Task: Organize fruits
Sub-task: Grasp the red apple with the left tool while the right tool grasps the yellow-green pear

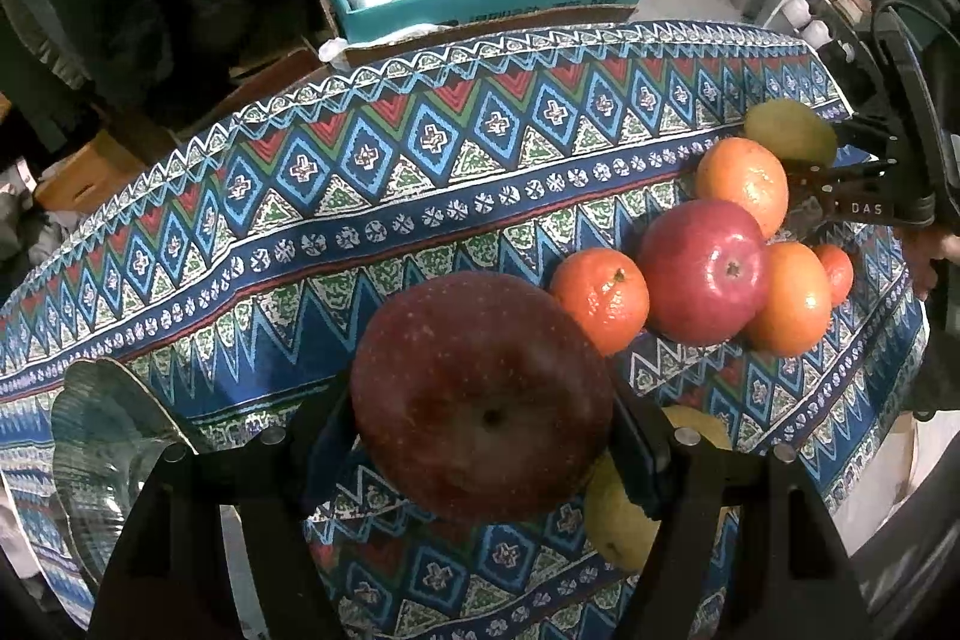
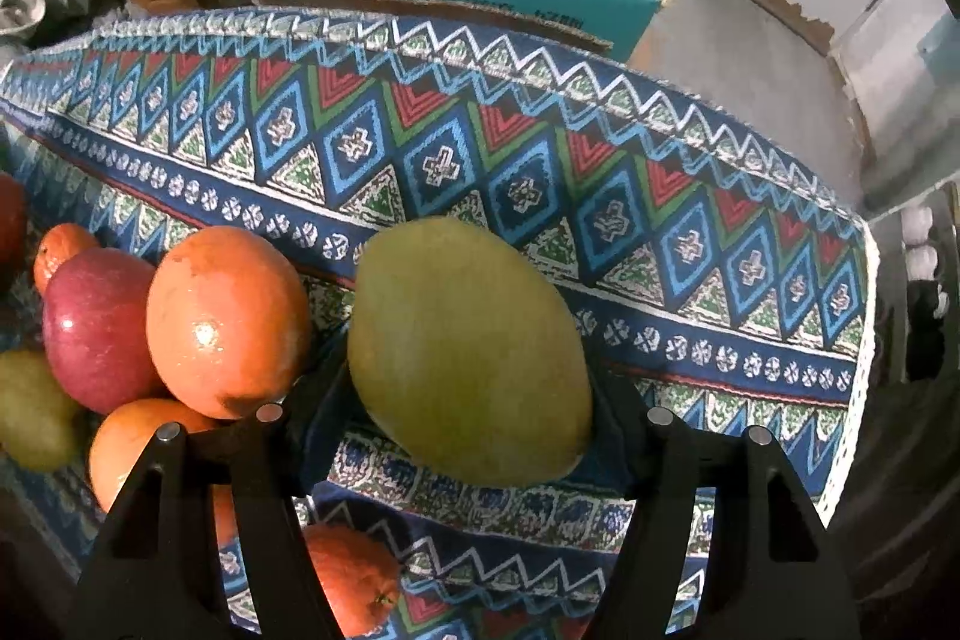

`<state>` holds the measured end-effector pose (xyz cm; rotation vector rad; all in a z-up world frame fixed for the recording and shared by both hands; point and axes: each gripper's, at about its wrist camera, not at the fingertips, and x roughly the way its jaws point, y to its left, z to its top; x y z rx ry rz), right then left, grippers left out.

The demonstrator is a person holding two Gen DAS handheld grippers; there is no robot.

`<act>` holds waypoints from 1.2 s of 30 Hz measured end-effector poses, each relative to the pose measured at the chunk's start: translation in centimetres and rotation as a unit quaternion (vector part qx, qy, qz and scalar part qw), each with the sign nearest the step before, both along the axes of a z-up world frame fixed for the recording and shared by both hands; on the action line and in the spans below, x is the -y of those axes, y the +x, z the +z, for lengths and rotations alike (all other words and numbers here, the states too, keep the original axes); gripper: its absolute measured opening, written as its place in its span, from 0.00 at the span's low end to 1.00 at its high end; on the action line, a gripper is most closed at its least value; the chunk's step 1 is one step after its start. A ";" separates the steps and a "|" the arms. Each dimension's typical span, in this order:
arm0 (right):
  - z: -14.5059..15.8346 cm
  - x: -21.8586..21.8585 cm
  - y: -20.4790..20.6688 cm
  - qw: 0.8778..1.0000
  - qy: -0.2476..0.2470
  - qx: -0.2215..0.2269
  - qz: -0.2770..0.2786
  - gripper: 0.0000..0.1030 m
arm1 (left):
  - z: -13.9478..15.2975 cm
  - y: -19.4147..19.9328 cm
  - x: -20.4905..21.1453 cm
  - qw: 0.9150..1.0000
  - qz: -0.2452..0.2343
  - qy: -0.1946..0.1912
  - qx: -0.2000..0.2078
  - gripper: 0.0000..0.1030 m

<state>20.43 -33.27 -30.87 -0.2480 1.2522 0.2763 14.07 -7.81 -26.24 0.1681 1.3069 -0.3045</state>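
Dark red apple (image 1: 480, 394) sits clamped in the left gripper (image 1: 480, 436); green mango (image 2: 468, 352) in the right gripper (image 2: 462, 418).

I count two apples in the left wrist view: a dark red apple (image 1: 480, 400) at lower centre and a bright red apple (image 1: 702, 271) at right. Four orange citrus fruits ring the bright one: left orange (image 1: 600, 298), upper orange (image 1: 744, 181), right orange (image 1: 789, 298), small far orange (image 1: 837, 271). Two green fruits: upper mango (image 1: 792, 130), lower mango (image 1: 618, 520). One glass bowl (image 1: 108, 460), lower left. One teal box (image 1: 480, 4), top.
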 end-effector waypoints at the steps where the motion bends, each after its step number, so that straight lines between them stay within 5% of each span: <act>1: 0.2 0.1 -0.1 1.000 0.004 0.001 -0.003 0.67 | 0.0 -0.1 0.0 1.000 -0.001 0.000 0.000 0.74; 36: -2.1 1.6 0.0 0.998 0.014 -0.056 -0.026 0.69 | -1.0 -0.5 0.4 1.000 -0.002 0.006 -0.015 0.74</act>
